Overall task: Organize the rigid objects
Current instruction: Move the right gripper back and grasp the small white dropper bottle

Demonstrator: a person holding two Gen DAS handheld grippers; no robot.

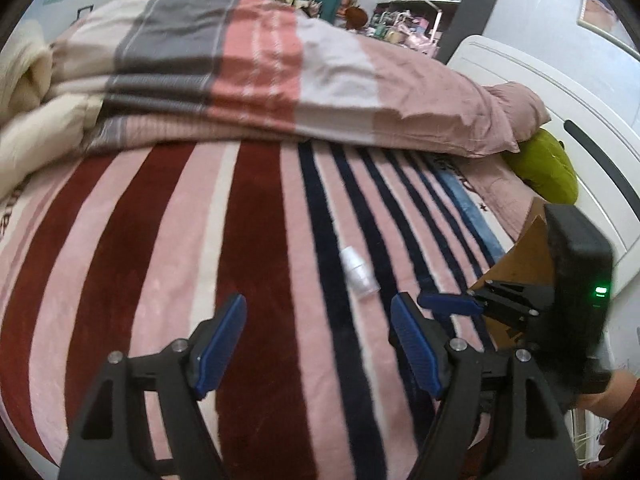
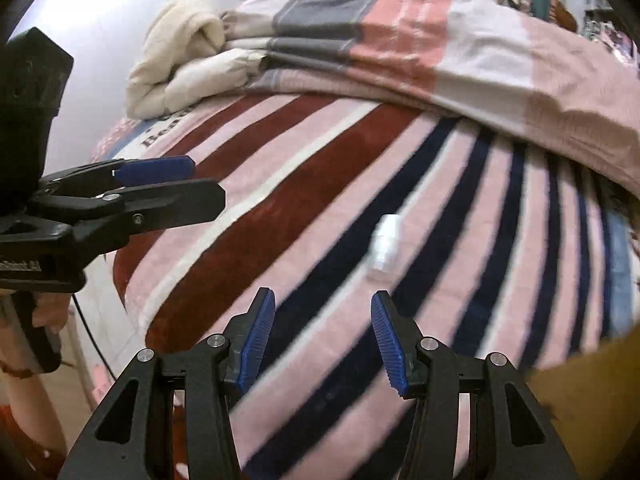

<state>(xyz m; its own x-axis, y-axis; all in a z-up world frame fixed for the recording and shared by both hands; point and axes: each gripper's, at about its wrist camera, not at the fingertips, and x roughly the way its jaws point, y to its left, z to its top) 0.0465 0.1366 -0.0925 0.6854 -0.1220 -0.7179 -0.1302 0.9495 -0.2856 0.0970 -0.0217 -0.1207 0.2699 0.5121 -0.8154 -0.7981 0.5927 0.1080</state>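
A small white plastic bottle (image 1: 359, 273) lies on its side on the striped blanket (image 1: 256, 240) of a bed. My left gripper (image 1: 318, 344) is open and empty, hovering just short of the bottle, which lies a little right of its centre line. In the right wrist view the same bottle (image 2: 384, 247) lies just ahead of my right gripper (image 2: 323, 342), which is open and empty. The right gripper also shows in the left wrist view (image 1: 452, 304), to the right of the bottle. The left gripper shows at the left of the right wrist view (image 2: 176, 180).
A folded pink, grey and white quilt (image 1: 256, 64) and a cream duvet (image 2: 180, 60) are piled at the far side of the bed. A brown cardboard box (image 1: 520, 264) stands at the right edge, also low right in the right wrist view (image 2: 592, 400). A green cushion (image 1: 548, 168) leans on the white headboard (image 1: 560, 92).
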